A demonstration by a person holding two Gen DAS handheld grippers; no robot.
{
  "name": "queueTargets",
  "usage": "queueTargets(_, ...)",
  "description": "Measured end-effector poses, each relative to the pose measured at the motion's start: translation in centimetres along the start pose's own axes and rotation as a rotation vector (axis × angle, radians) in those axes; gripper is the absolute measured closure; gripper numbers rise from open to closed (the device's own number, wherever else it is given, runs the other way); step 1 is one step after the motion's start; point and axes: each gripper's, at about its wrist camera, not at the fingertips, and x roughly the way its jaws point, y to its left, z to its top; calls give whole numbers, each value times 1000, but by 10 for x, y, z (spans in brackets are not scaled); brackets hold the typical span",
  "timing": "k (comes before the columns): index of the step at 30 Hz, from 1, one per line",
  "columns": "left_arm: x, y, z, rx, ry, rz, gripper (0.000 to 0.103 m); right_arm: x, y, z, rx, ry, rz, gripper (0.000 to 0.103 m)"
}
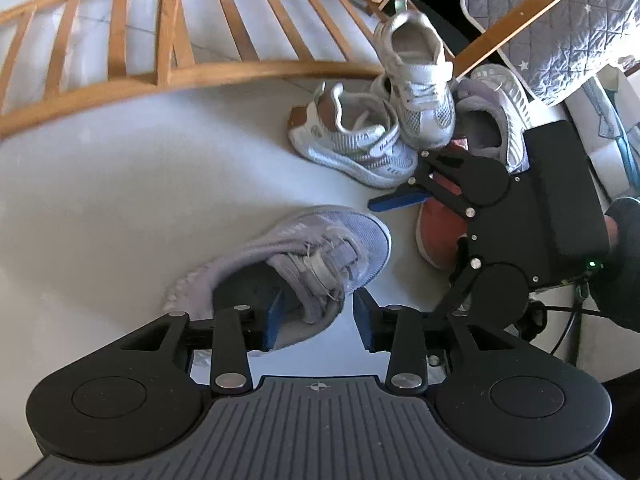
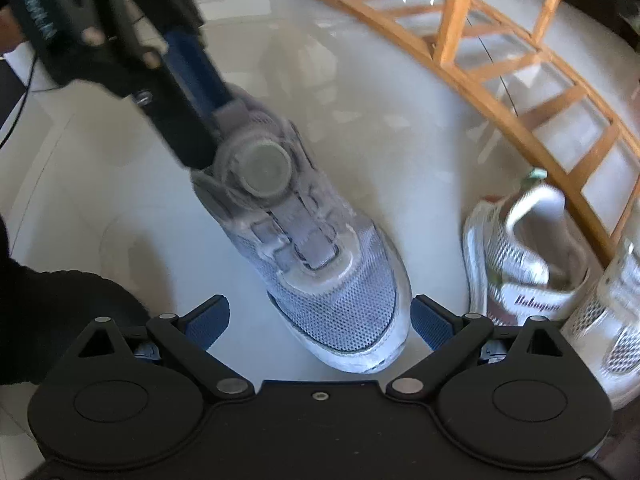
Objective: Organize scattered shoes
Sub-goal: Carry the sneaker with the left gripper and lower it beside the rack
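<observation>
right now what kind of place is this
Probably a home, perhaps a child's room or an entryway. Small shoes lie scattered on a pale glossy floor, among them a grey sneaker and a white one, beside a slatted wooden rack and a quilted star-print pad.

A sneaker (image 1: 304,256) lay alone on the floor (image 1: 120,200). Beyond it, right, other shoes (image 1: 384,120) lay heaped, apparently overlapping, beside a wooden rack (image 1: 192,68).

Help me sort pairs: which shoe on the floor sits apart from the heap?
The lavender-grey dial-lace sneaker, alone on the floor just ahead of the left tool; the white sneakers and red shoe lie bunched together.
</observation>
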Motion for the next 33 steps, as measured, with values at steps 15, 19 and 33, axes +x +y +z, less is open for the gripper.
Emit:
queueTargets(15,26,2,14,20,19,23,72,9,-9,-2,75,38,9,14)
queueTargets(19,22,4,22,39,-1,49,72,7,-2,-5,94,52,65,14)
queueTargets(33,25,3,44,155,-14,107,65,2,35,-2,78,32,273,14)
